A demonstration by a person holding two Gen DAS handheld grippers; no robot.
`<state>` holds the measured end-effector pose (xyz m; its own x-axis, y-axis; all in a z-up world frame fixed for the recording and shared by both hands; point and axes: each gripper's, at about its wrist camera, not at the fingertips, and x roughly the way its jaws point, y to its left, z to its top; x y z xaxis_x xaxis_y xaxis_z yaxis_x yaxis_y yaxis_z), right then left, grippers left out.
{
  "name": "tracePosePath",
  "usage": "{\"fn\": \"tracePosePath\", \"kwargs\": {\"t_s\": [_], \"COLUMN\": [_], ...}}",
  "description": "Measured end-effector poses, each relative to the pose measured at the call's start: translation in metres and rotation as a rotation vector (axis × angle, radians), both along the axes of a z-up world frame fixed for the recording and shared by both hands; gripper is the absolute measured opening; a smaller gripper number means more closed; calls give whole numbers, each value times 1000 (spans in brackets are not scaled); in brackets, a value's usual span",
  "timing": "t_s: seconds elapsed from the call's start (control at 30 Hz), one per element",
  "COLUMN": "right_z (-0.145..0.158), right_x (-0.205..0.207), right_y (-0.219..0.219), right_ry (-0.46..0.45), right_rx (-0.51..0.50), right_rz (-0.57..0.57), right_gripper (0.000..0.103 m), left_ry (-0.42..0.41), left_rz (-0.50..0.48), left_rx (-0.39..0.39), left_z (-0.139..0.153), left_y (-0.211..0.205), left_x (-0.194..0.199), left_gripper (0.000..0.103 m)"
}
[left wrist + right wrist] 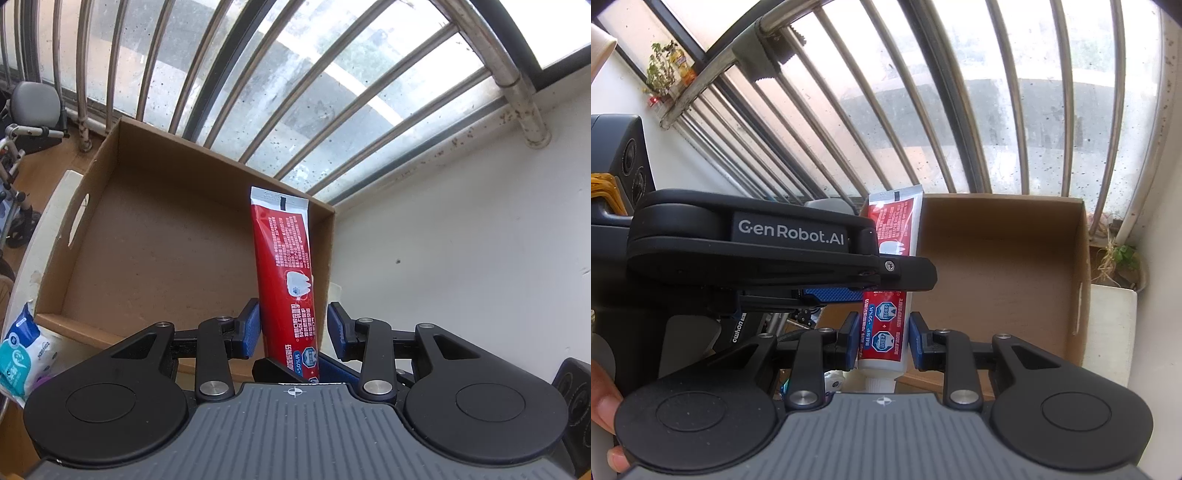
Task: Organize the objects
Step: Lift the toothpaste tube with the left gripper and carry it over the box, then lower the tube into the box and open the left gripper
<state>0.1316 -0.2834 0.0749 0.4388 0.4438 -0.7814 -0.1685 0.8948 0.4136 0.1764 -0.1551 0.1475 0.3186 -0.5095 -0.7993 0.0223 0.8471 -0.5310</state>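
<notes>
Standing upright between both sets of blue-padded fingers, a red toothpaste tube (286, 273) is held with its flat crimped end pointing up and its white cap end pointing down. The left gripper (293, 326) has the tube in its jaws about midway along; the left pad presses the tube's edge, while a narrow gap shows at the right pad, so the jaws look nearly shut around it. In the right wrist view, the right gripper (882, 341) clamps the lower part of the tube just above the white neck, both pads tight against the sides. The left gripper's black body, marked with white lettering, crosses that view level and grips the tube higher up, above the right one.

Behind the tube lies an open cardboard box (122, 177), brown, with a hand slot cut in its left wall; its floor is bare. The tube is held in front of the box's right wall, over the near edge. The box sits on a white surface (1112, 325) before a barred window (295, 85). A blue-and-white wipes packet (22, 347) lies left of the box. A person's fingertips (604, 406) show at the left edge of the right wrist view.
</notes>
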Motion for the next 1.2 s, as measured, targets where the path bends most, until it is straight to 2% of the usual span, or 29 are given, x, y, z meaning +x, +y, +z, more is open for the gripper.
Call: {"fn": "tracePosePath", "kwargs": {"t_s": [0.63, 1.2], "right_z": [-29, -72], "right_x": [7, 31], "right_y": [-35, -47], "right_ry": [37, 125], "right_rx": [10, -1], "right_rz": [-75, -83], "right_gripper": [30, 30], "left_ry": [39, 155], "left_rz": [-71, -73], "left_rx": [20, 18], "left_z": [-27, -74], "left_y": [-37, -52], "left_x": [13, 41], "left_gripper": [37, 37]}}
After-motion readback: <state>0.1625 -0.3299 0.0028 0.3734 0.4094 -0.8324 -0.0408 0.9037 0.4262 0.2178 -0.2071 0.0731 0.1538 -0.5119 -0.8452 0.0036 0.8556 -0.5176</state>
